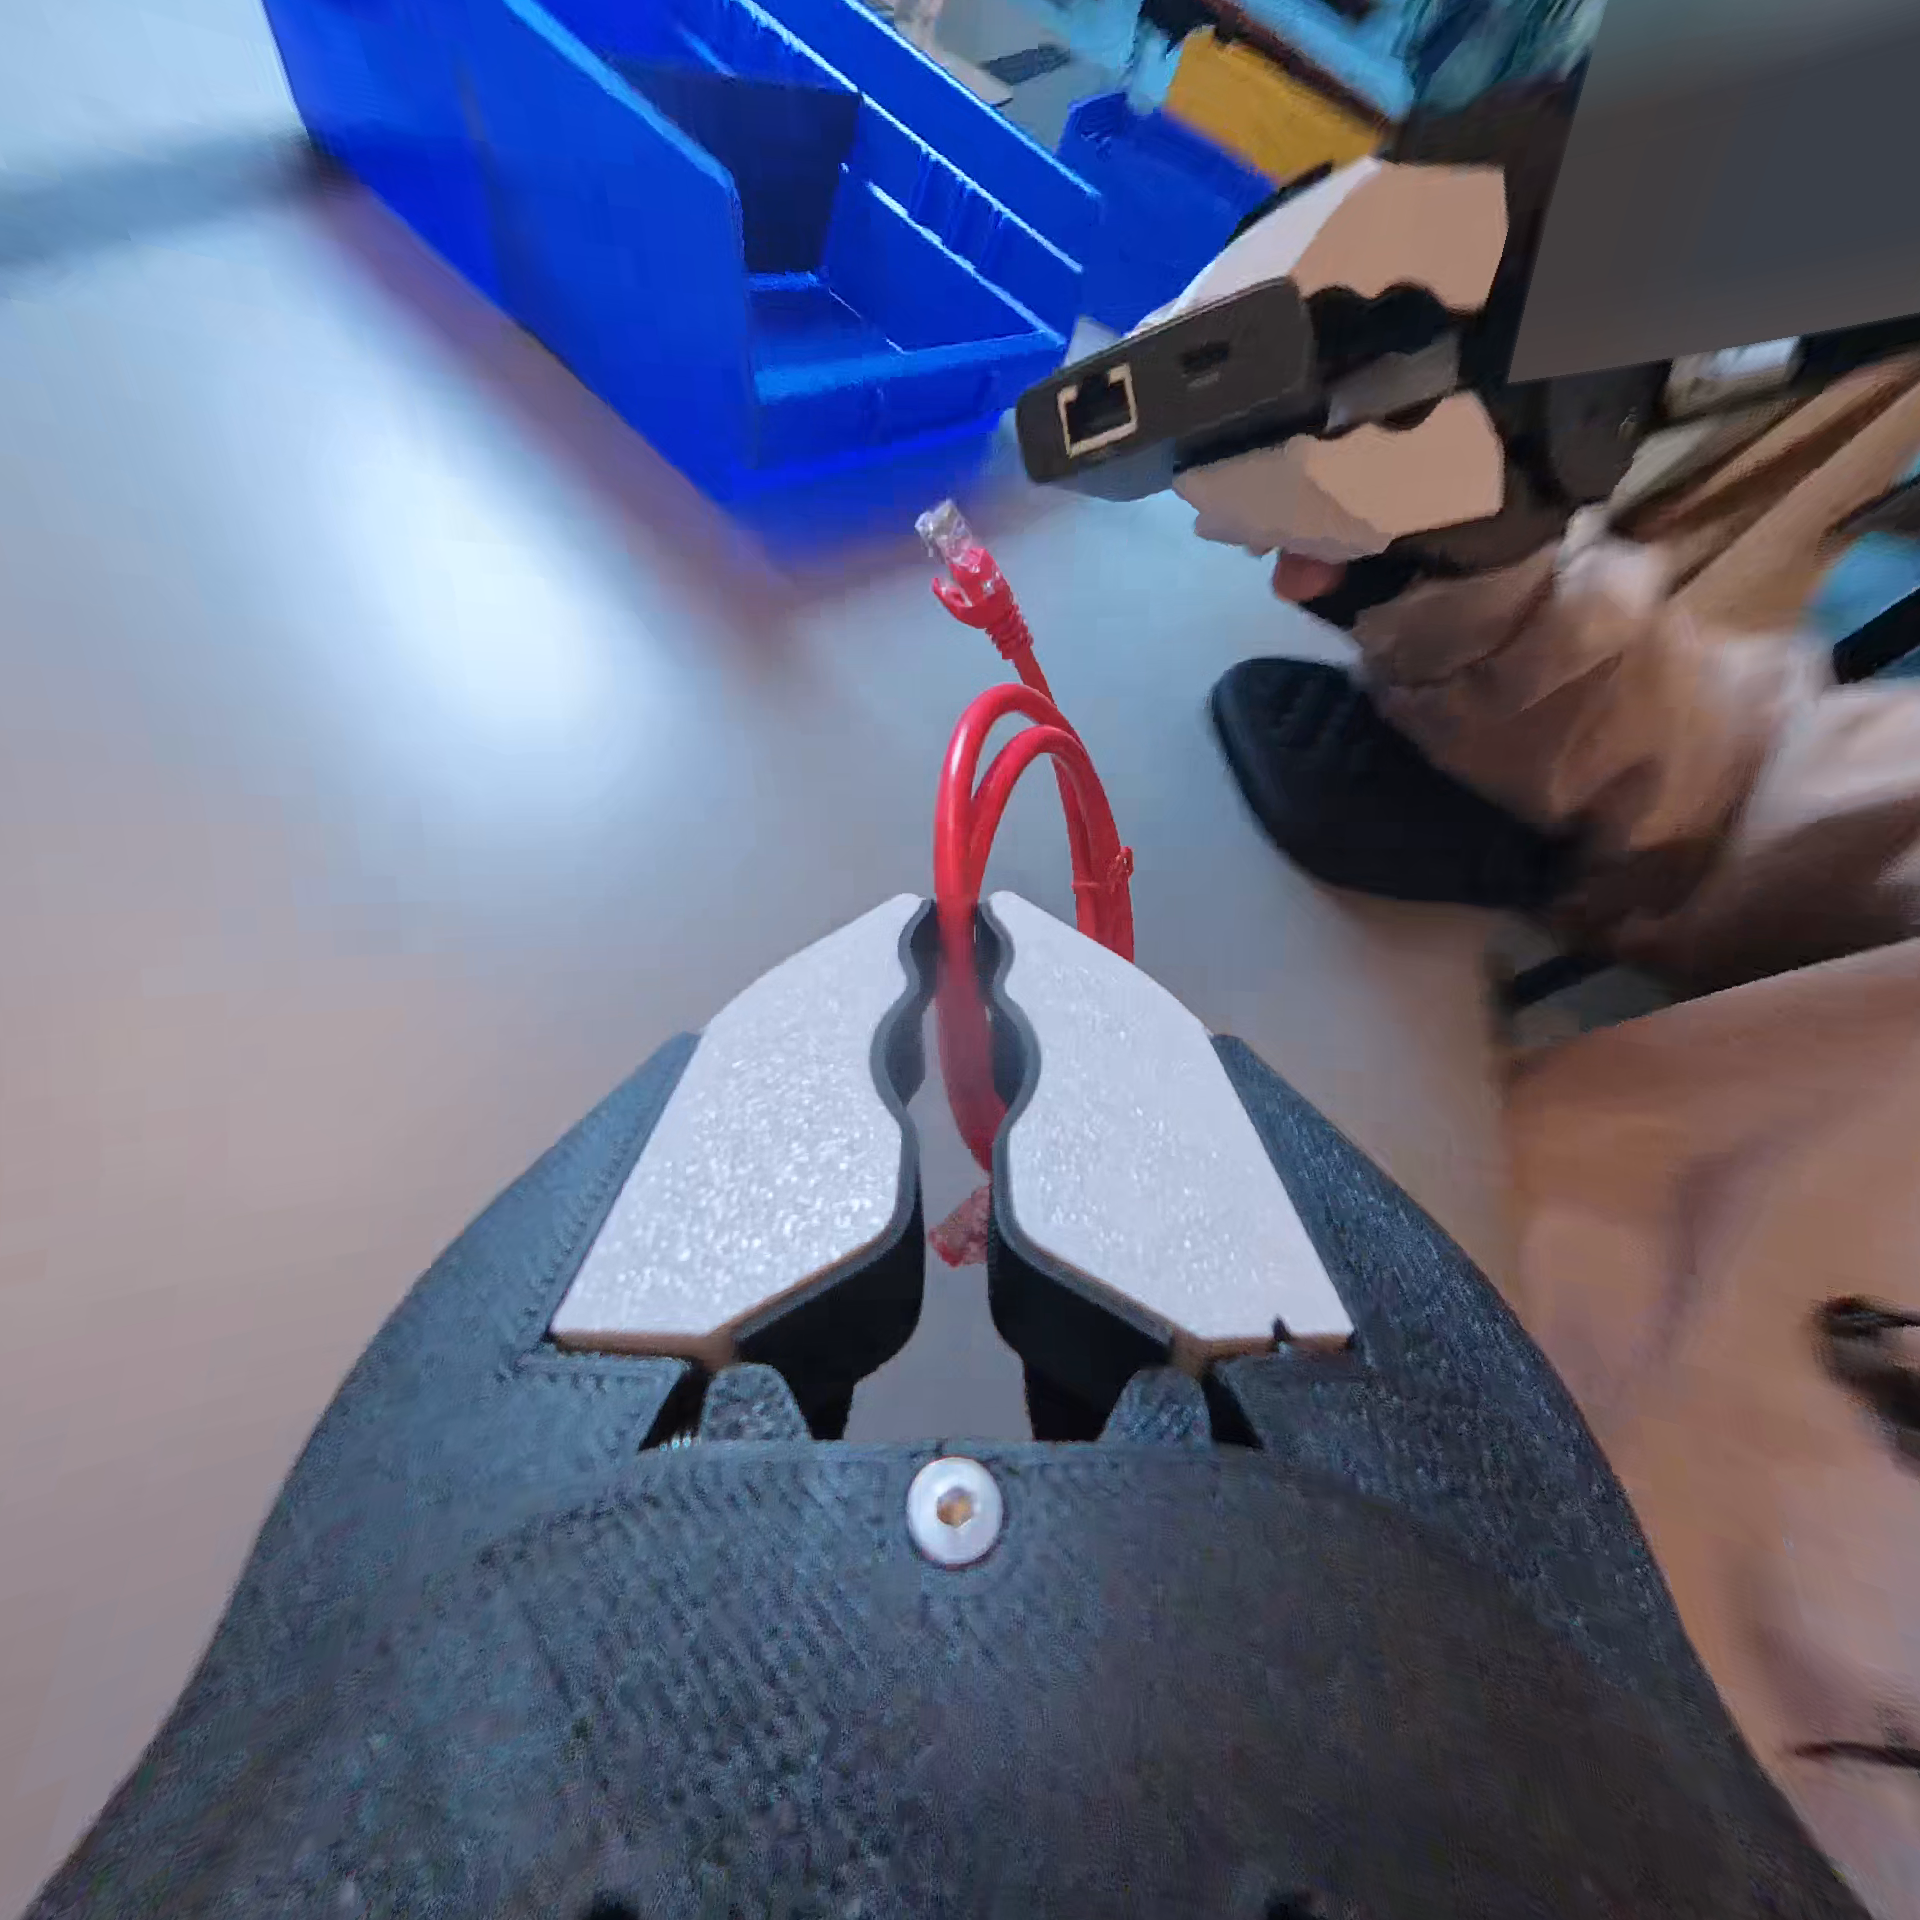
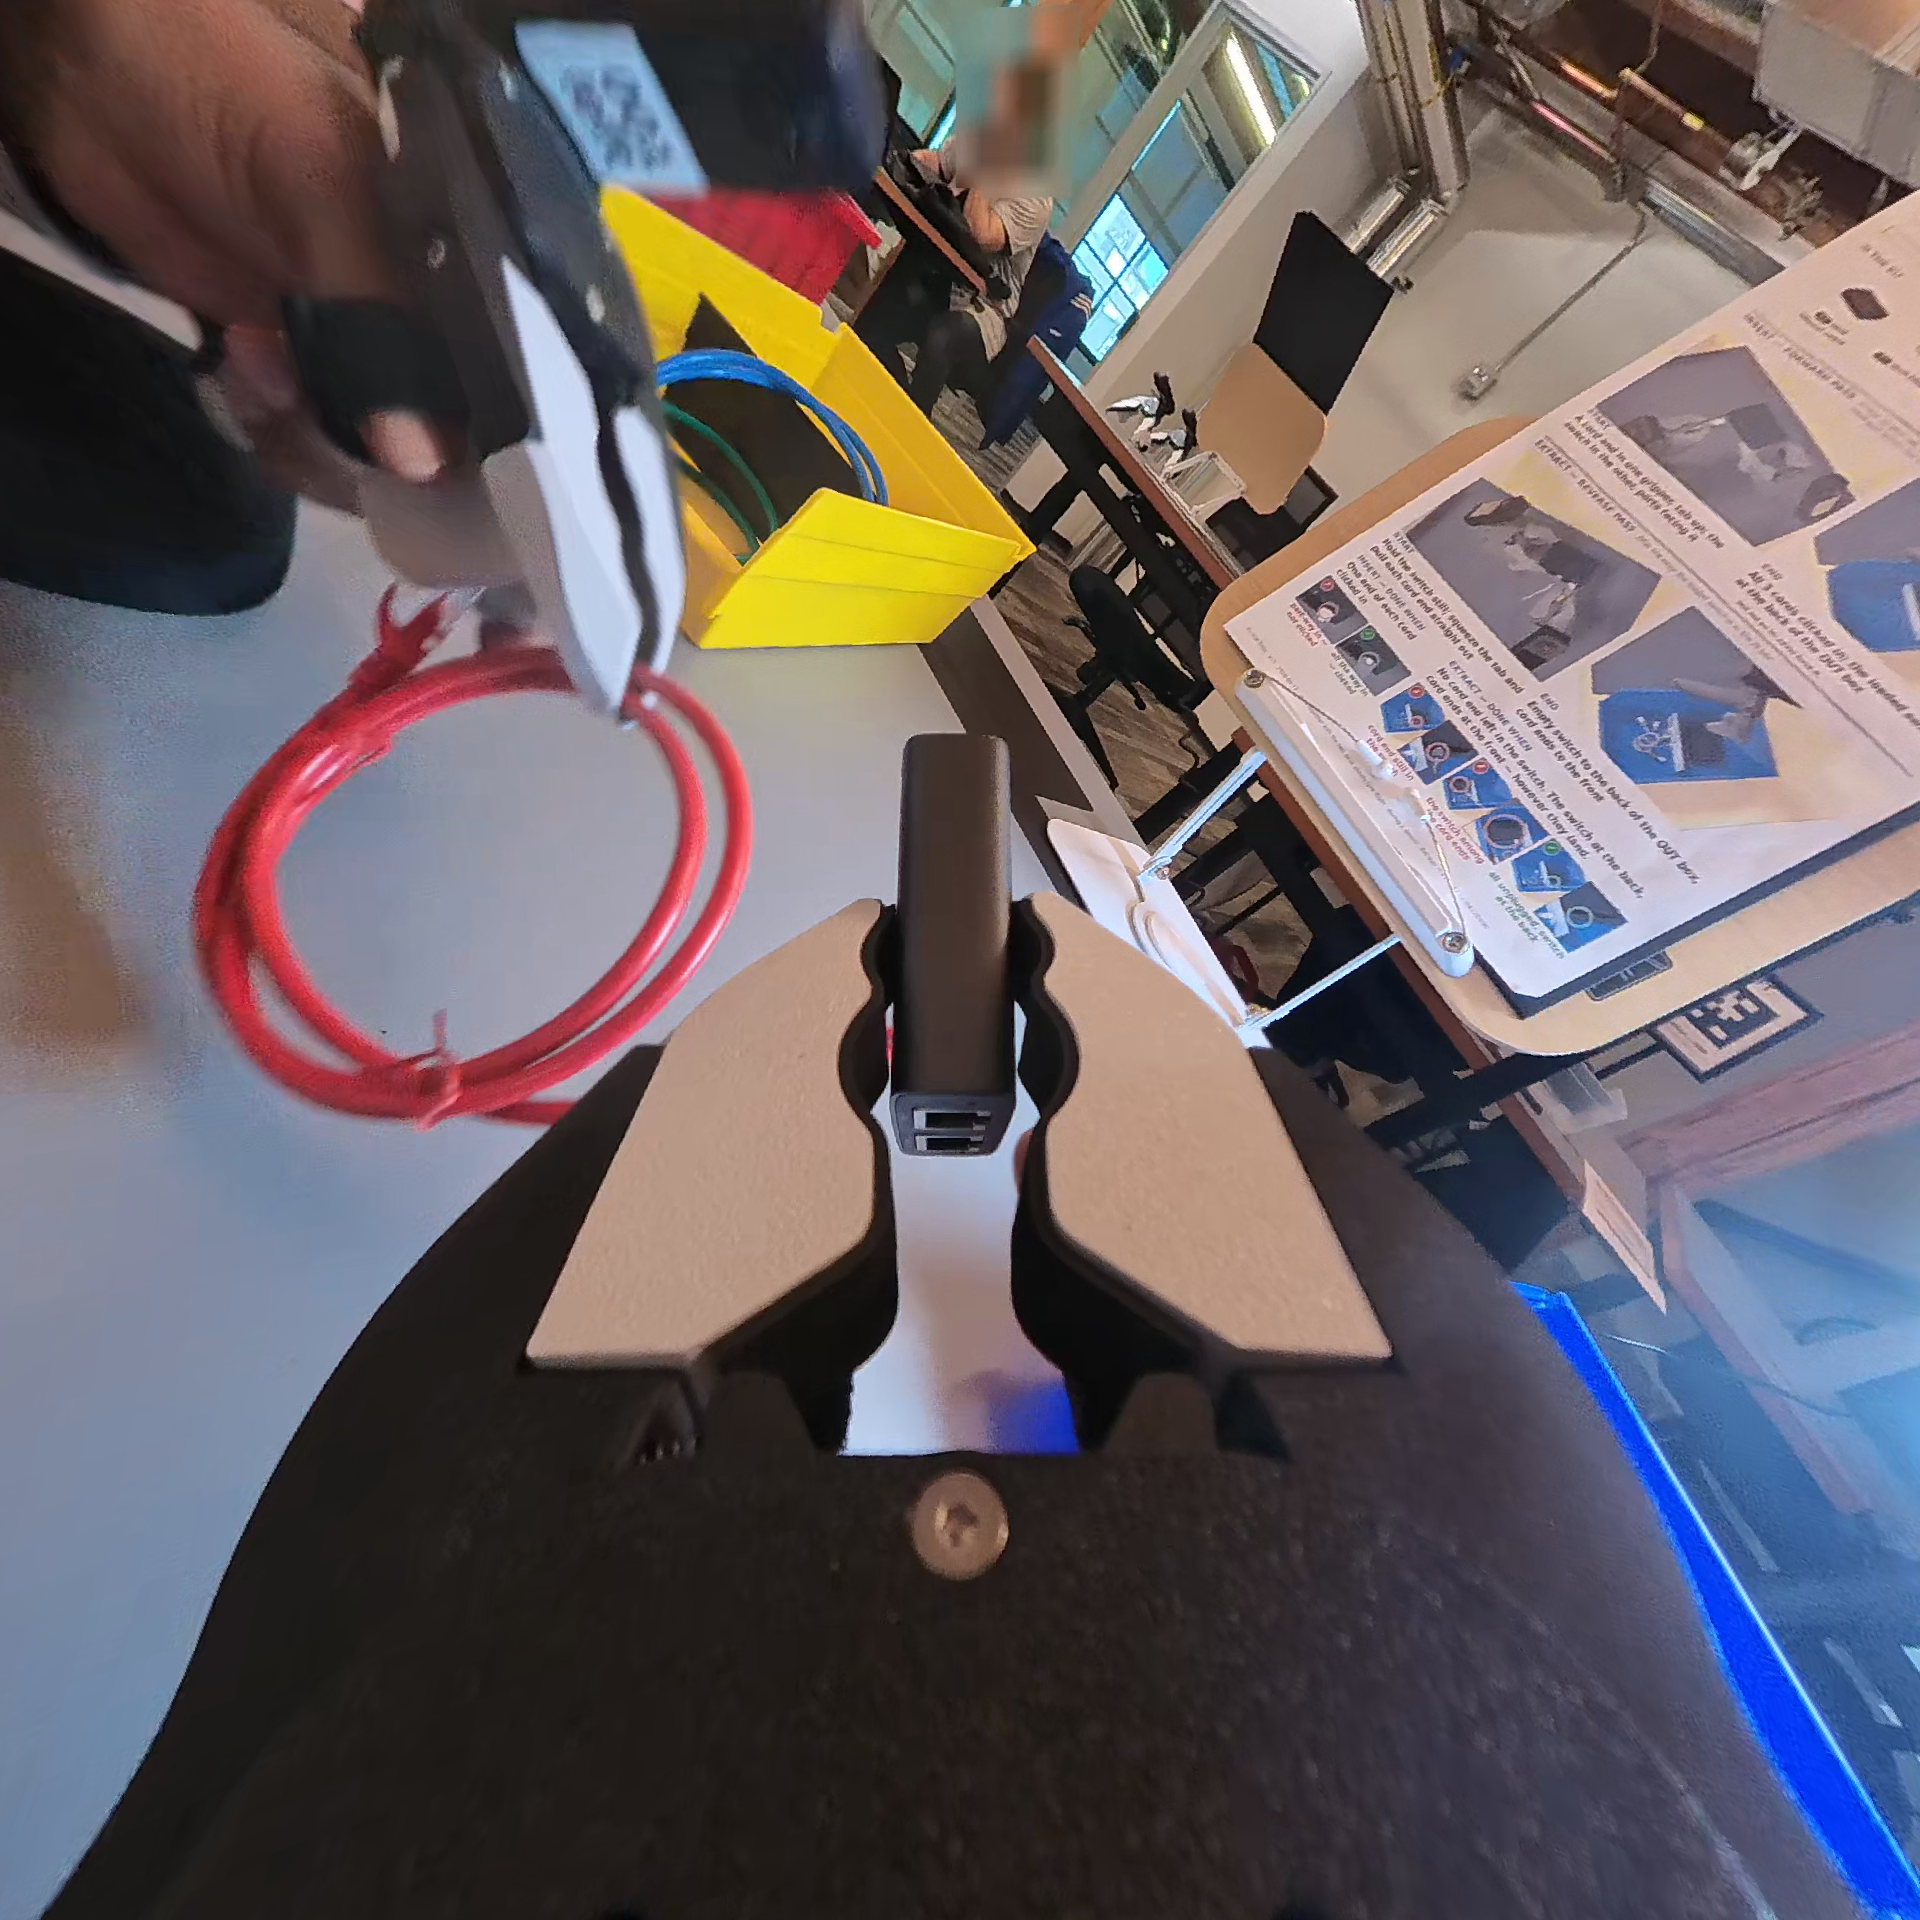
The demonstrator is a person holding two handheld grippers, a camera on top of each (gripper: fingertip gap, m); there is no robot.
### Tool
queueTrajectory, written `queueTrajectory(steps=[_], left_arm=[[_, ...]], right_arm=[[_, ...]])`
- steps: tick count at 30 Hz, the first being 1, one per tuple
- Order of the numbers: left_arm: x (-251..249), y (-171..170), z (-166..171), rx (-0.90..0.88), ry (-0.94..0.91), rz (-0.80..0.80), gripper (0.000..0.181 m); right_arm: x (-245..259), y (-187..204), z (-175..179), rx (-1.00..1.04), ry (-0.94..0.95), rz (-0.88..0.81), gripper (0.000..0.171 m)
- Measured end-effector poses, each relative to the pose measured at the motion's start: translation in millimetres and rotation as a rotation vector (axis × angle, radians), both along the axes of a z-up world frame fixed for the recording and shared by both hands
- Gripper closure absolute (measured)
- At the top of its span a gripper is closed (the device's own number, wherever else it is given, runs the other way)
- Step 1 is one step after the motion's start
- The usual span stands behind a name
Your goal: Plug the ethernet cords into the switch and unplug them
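My left gripper [image 1: 954, 912] is shut on a coiled red ethernet cord [image 1: 1039, 800], held above the grey table [image 1: 312, 831]. The cord's clear plug [image 1: 948, 535] sticks up and forward, a short gap below and left of the black switch [image 1: 1164, 400], whose open port [image 1: 1096, 410] faces it. My right gripper [image 2: 954, 920] is shut on the switch [image 2: 954, 883], with two empty ports [image 2: 951, 1130] facing the camera. The right wrist view shows the left gripper [image 2: 634, 696] at upper left, with the red coil [image 2: 468, 883] hanging from it.
A blue divided bin [image 1: 675, 260] stands behind the plug. A yellow bin [image 2: 862, 561] holds blue and green cords. An instruction sheet on a stand [image 2: 1610, 644] is at the right. A blue bin edge [image 2: 1714, 1610] is at lower right. A hand holds each gripper. Spacing between my two grippers at the tips: around 11 centimeters.
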State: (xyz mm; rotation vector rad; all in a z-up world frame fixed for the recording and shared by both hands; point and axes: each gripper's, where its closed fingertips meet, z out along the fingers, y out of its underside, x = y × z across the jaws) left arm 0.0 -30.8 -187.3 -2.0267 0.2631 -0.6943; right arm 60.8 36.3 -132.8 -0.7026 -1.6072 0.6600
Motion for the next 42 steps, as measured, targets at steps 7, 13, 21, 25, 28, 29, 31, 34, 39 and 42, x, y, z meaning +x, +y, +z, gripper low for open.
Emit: queueTrajectory(steps=[7, 13, 21, 25, 28, 29, 31, 34, 39, 42], left_arm=[[10.4, -29.8, 8.3, 0.212, 0.690, -0.210, 0.165], [47.3, -68.9, 12.5, 0.081, 0.279, -0.407, 0.142], [58.3, -15.0, -38.1, 0.078, 0.636, -0.696, 0.142], [92.4, -6.6, -68.6, 0.036, 0.701, -0.956, 0.142], [103.6, -10.8, -86.2, -0.004, 0.750, -1.084, 0.149], [107.8, -11.1, -85.9, 0.003, 0.733, -1.096, 0.153], [107.5, -8.1, -86.3, 0.021, 0.739, -1.078, 0.161], [90.1, 12.7, -86.8, -0.032, 0.742, -0.847, 0.170], [26.1, 20.8, -85.1, -0.251, 0.600, -0.426, 0.171], [14.4, 18.4, -66.0, -0.122, 0.545, -0.371, 0.156]], right_arm=[[2.5, 0.8, -6.0, 0.027, -0.024, 0.023, 0.150], [0.7, -2.2, -10.3, 0.020, -0.041, 0.042, 0.150], [-1.0, 8.8, -12.8, 0.012, -0.044, 0.000, 0.150], [3.9, 33.1, -12.6, 0.022, -0.033, -0.087, 0.150], [11.1, 47.5, -9.7, -0.024, -0.013, -0.114, 0.150], [13.4, 49.9, -8.1, -0.037, -0.005, -0.115, 0.150], [17.0, 50.5, -5.1, -0.047, 0.008, -0.101, 0.151], [19.2, 42.5, -4.4, -0.068, 0.010, -0.046, 0.150], [16.9, 15.8, -3.8, -0.115, 0.013, 0.080, 0.151], [14.0, -6.9, -2.6, -0.167, 0.013, 0.177, 0.151]])
